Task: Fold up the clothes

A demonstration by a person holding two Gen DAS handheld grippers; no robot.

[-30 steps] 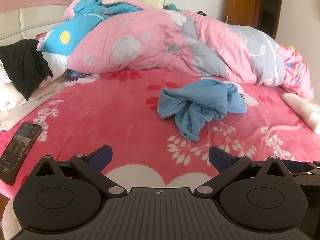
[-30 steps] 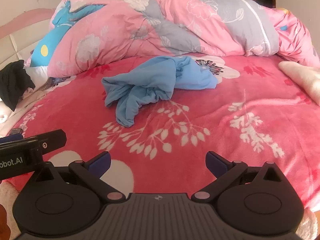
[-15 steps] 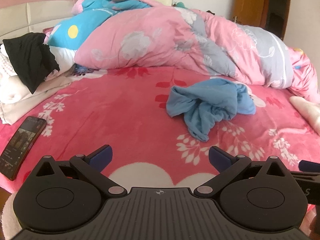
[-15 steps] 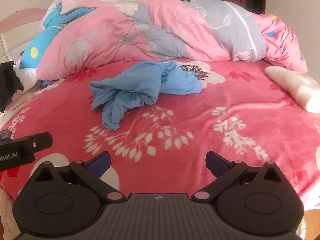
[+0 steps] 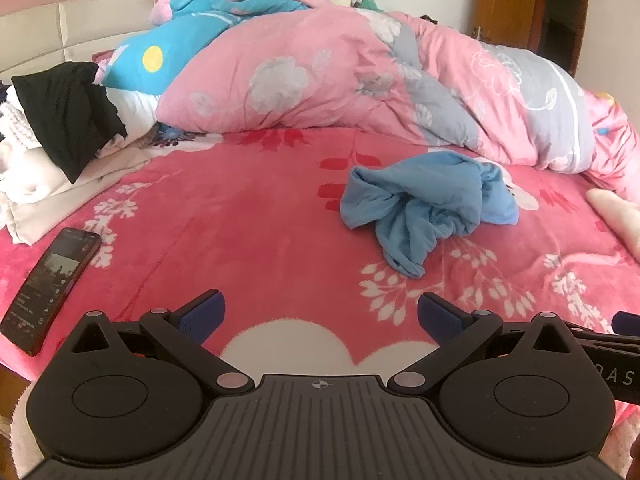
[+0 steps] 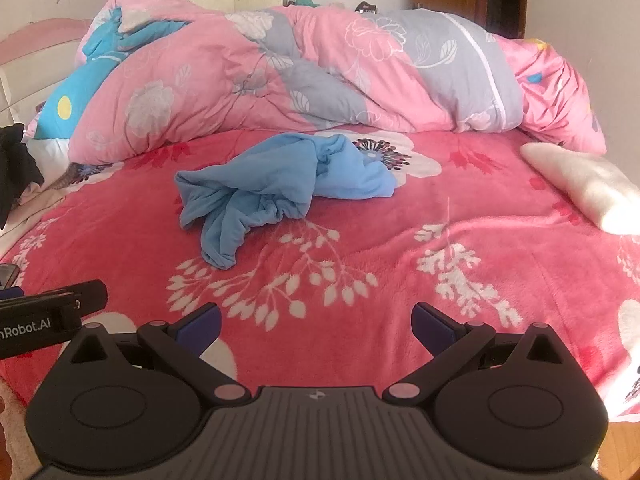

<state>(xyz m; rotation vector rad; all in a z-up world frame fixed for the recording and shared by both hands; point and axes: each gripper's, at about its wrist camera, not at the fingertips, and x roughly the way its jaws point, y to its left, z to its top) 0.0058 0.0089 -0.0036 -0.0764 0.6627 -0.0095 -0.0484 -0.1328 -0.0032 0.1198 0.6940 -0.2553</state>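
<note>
Both claws advanced toward the bed centre since the earlier frames — garment nearer. Left gripper [image 5: 320,314]: jaws spread wide, empty, low over pink floral blanket [image 5: 240,232]. Right gripper [image 6: 316,322]: jaws spread, empty. Blue garment [image 5: 424,200]: crumpled on blanket, ahead and right of left claw, ahead-left of right claw, well apart from both. Phone [image 5: 50,286]: left of left claw. Quilt [image 5: 360,88] — heaped beyond garment.

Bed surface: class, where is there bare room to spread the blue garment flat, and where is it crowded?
Free: the pink blanket between the phone and the crumpled blue garment, and the stretch right of the garment up to the cream cushion. Crowded: the heaped quilt along the far side, and the clothes pile on the left. Both tools are open.
</note>
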